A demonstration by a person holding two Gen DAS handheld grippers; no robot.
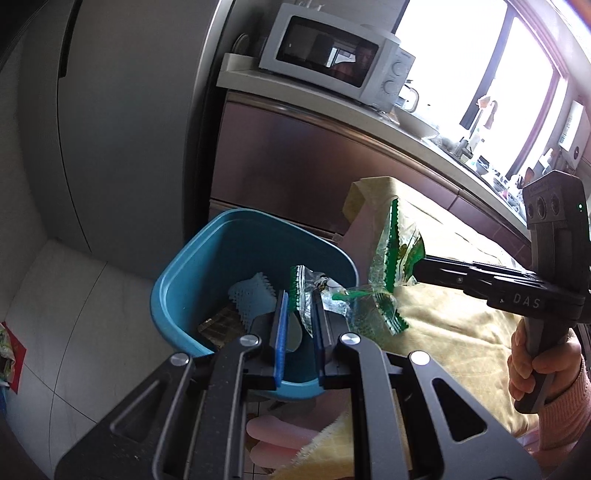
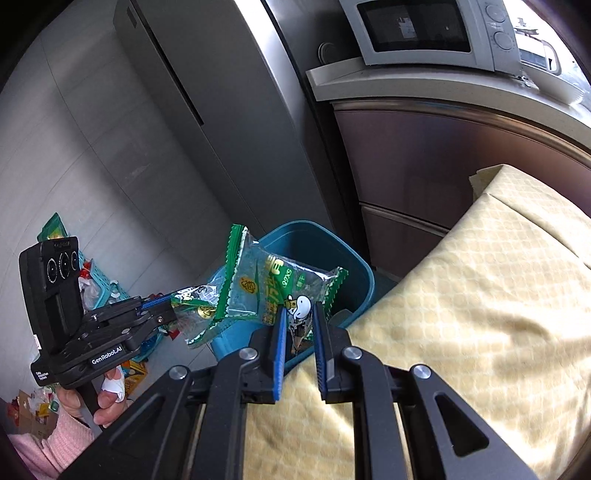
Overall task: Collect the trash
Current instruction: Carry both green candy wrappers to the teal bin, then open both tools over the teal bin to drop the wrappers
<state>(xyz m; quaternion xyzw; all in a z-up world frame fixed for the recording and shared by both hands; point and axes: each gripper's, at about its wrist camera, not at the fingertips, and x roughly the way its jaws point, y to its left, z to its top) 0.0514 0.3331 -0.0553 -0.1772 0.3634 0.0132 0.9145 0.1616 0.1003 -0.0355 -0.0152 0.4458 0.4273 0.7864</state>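
Left wrist view: kitchen with a grey refrigerator [image 1: 122,122], a white microwave [image 1: 332,55] on a pale worktop [image 1: 369,118], and a table under a yellow checked cloth [image 1: 450,325]. A blue trash bin [image 1: 192,280] stands on the white tiled floor [image 1: 74,314] beside the table. The left hand-held gripper [image 1: 300,325], over the bin mouth, is clamped on a clear green-edged wrapper [image 1: 306,295]. The right hand-held gripper [image 1: 417,271], held in a hand [image 1: 532,365], pinches a second green wrapper [image 1: 395,254] above the table edge near the bin rim.

Right wrist view: same refrigerator [image 2: 221,122], microwave [image 2: 424,29], cloth-covered table [image 2: 480,295] and bin [image 2: 354,273]. The right hand-held gripper [image 2: 300,321] is closed on its printed wrapper [image 2: 273,280]; the left hand-held gripper [image 2: 170,304] grips the other wrapper [image 2: 195,310].
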